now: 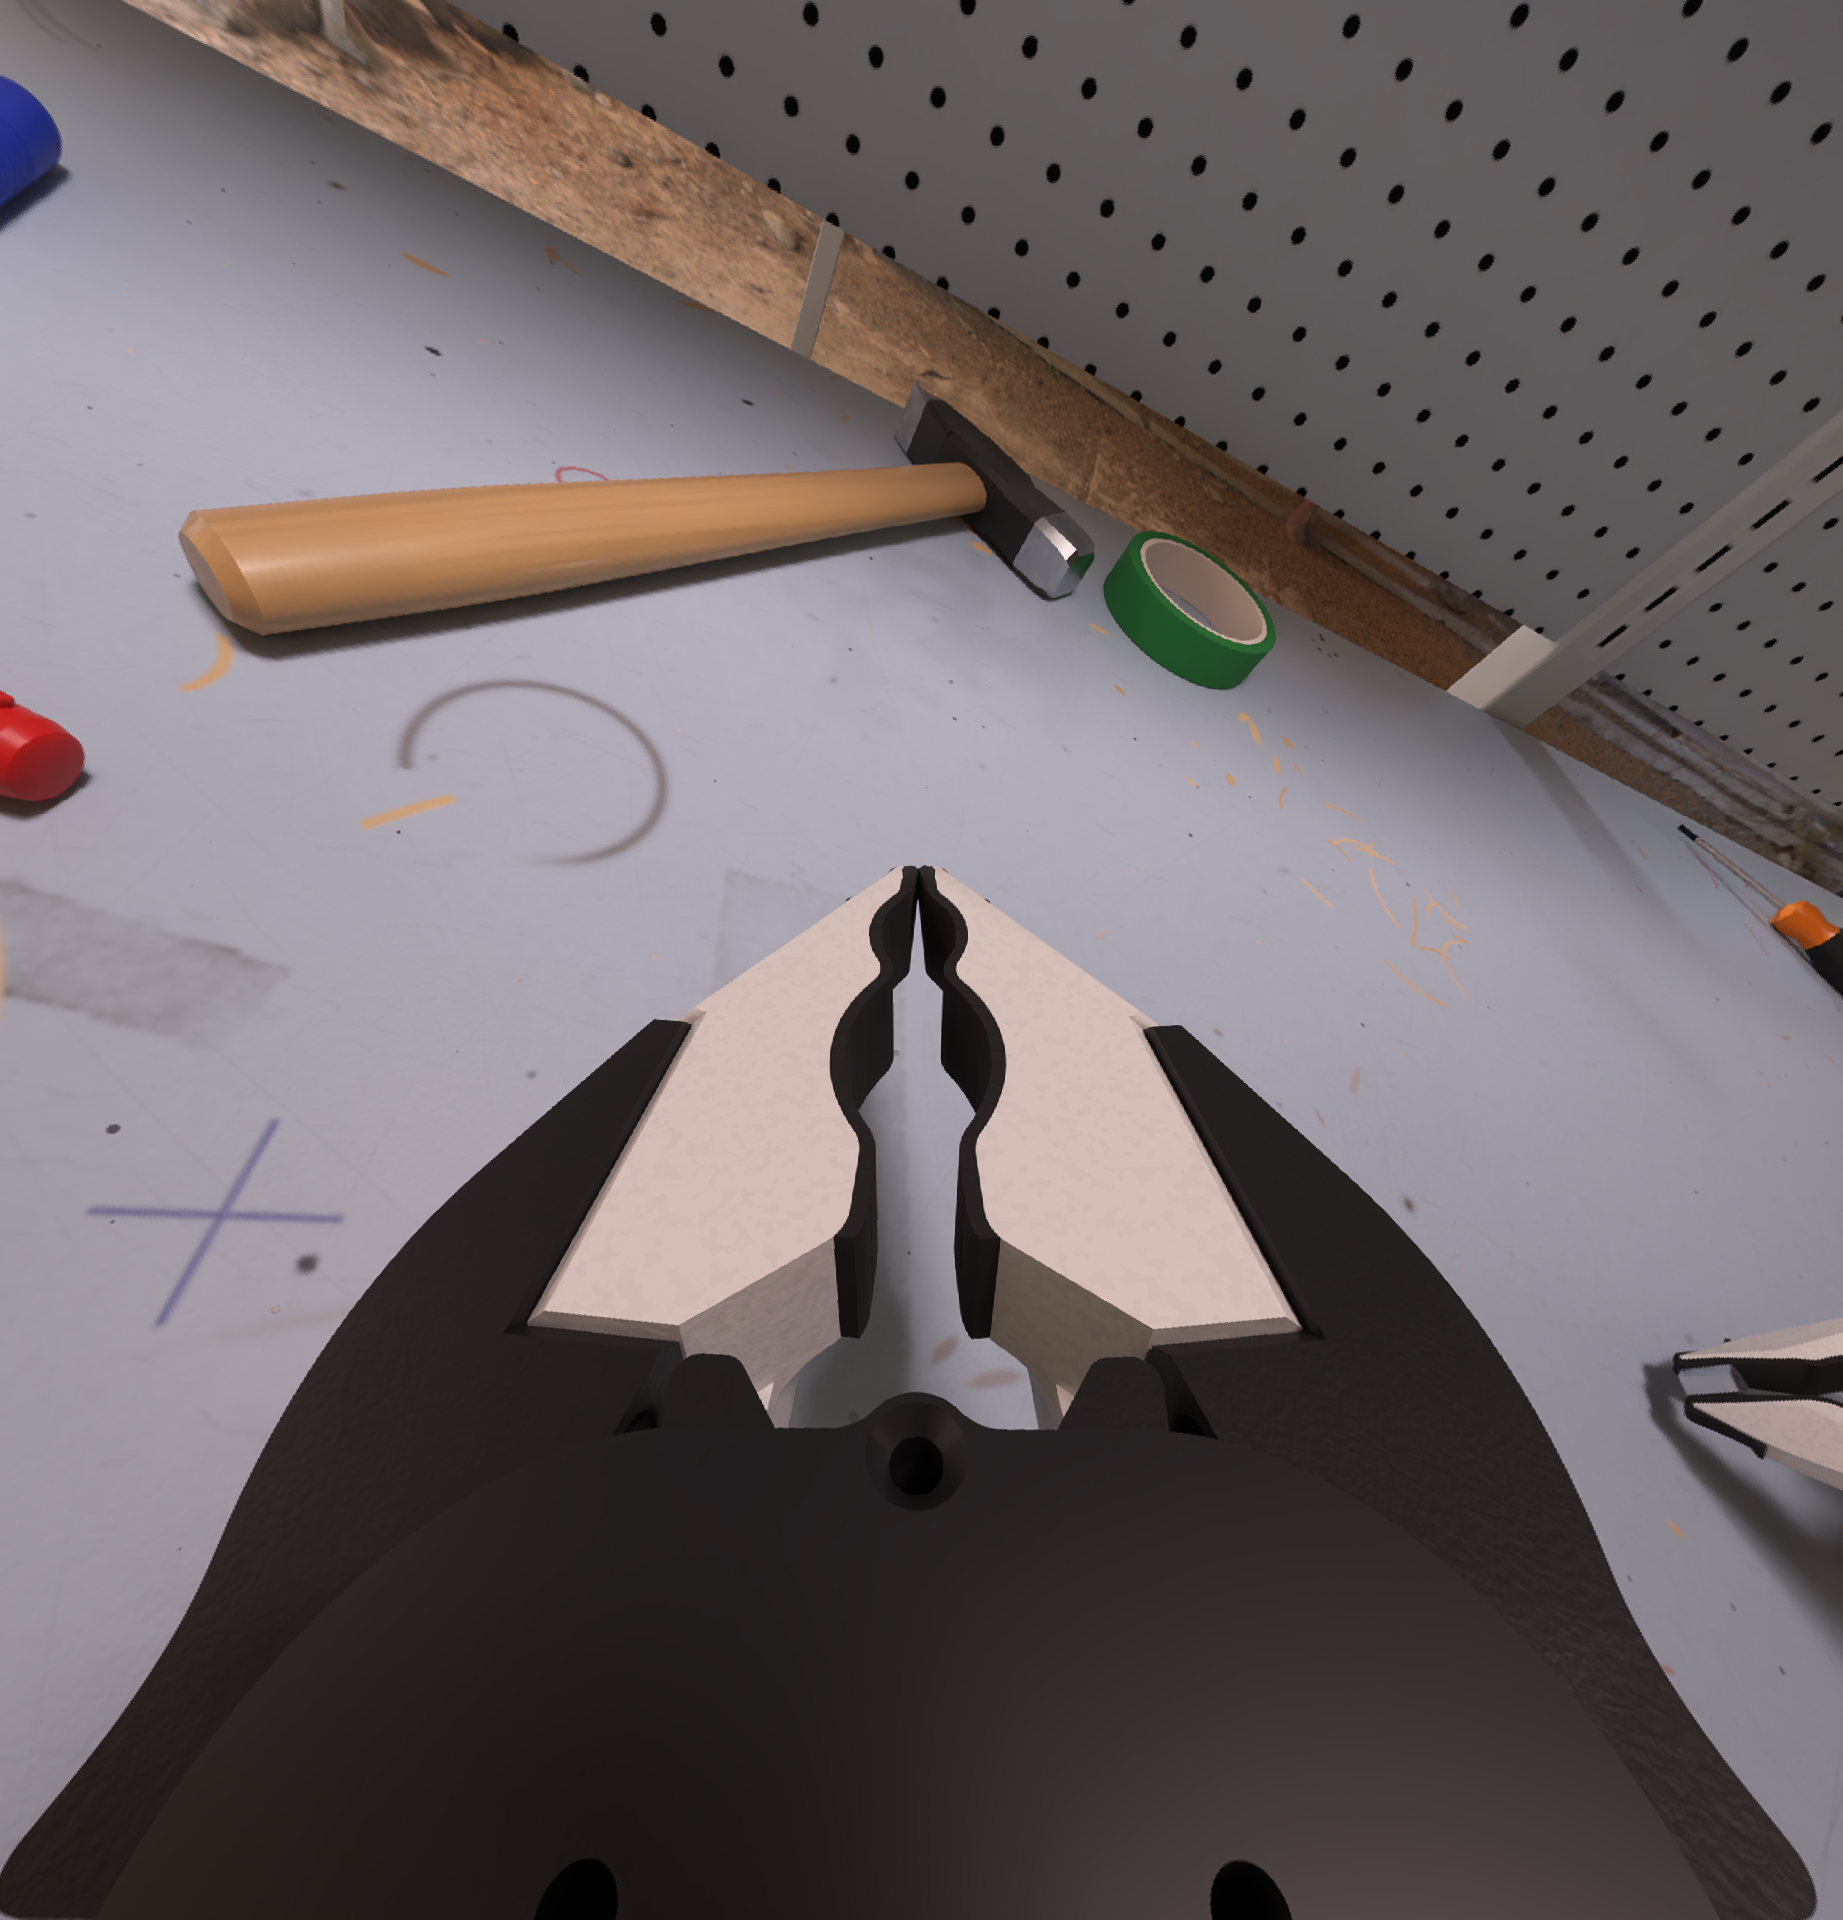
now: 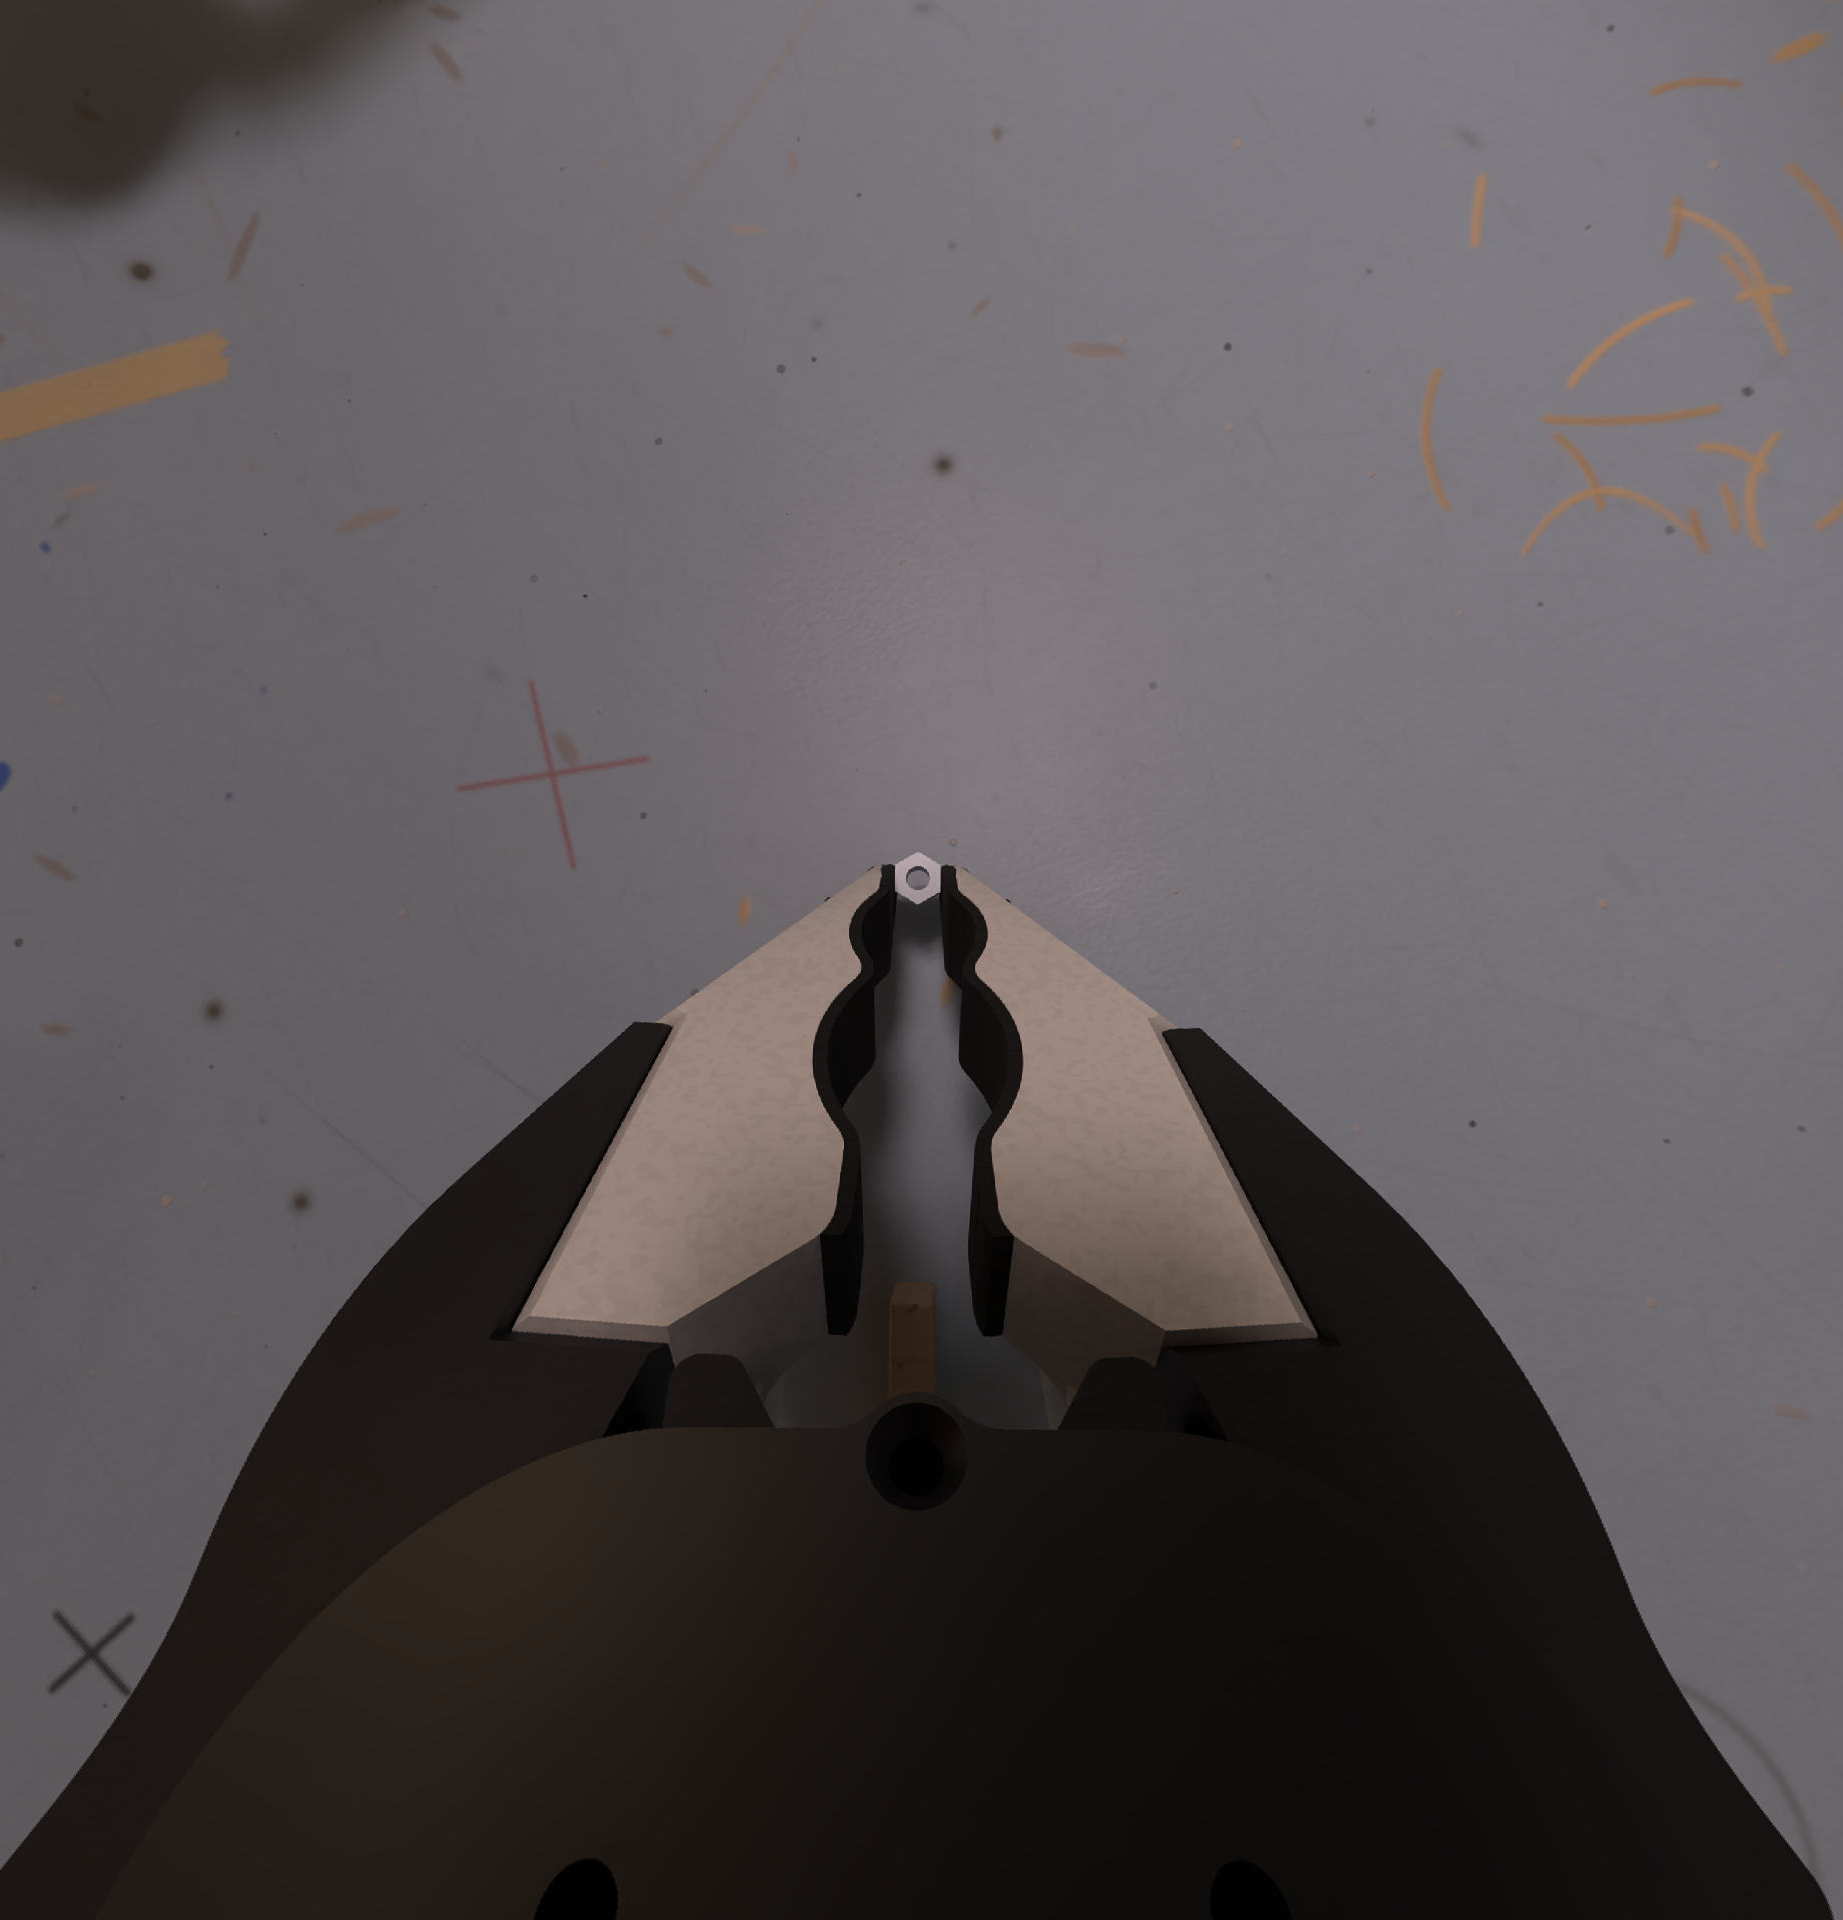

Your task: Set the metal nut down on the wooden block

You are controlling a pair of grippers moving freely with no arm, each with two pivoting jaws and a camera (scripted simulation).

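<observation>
While right gripper (image 2: pixel 916 879) jaws pinch metal nut (image 2: pixel 916 876), wooden block (image 2: pixel 912 1338) mostly hidden; left gripper (image 1: pixel 917 875) jaws closed, empty.

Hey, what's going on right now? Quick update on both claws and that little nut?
Left gripper shut, empty. Right gripper pinching the nut at its tips, above the bench. Only a sliver of the wooden block shows behind the jaws. Nothing in the way.

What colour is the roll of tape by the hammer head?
Green, with a pale inner core; the tape roll shows best in the left wrist view.
</observation>
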